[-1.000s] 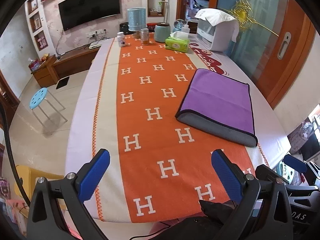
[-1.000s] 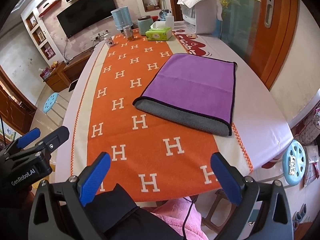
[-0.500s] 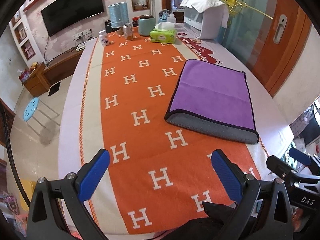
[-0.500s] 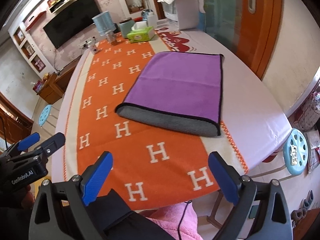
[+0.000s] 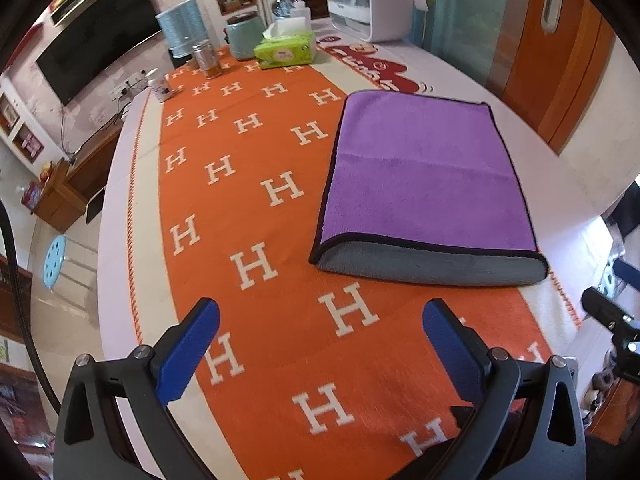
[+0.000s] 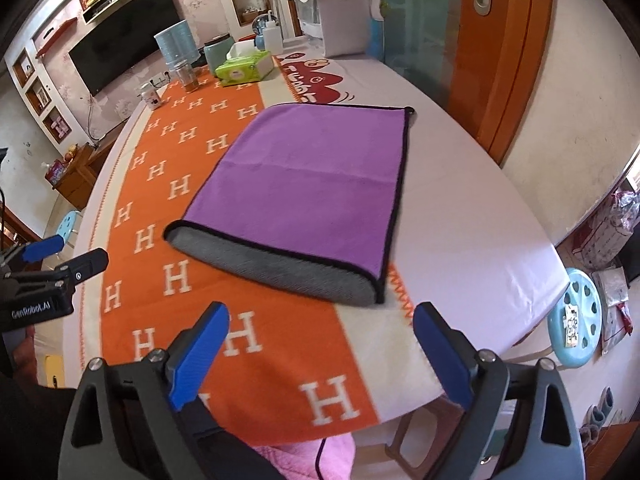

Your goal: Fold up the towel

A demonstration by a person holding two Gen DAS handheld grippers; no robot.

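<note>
1. On the table's right side lies one towel [image 5: 424, 176], folded, purple plush on top, grey inside, with black edging.
2. Under it, one orange runner [image 5: 256, 208] repeats white "H" letters.
3. "GenRobot.AI" stands on the left gripper [image 6: 44, 276].
4. Both the left gripper and the right gripper [image 6: 320, 344] are spread wide, holding nothing, above the near edge.

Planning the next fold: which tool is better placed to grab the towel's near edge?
Probably right. The right tool, open, sits just short of the towel and its grey fold. The left tool, also open, sits farther back, the towel off to its right.
</note>
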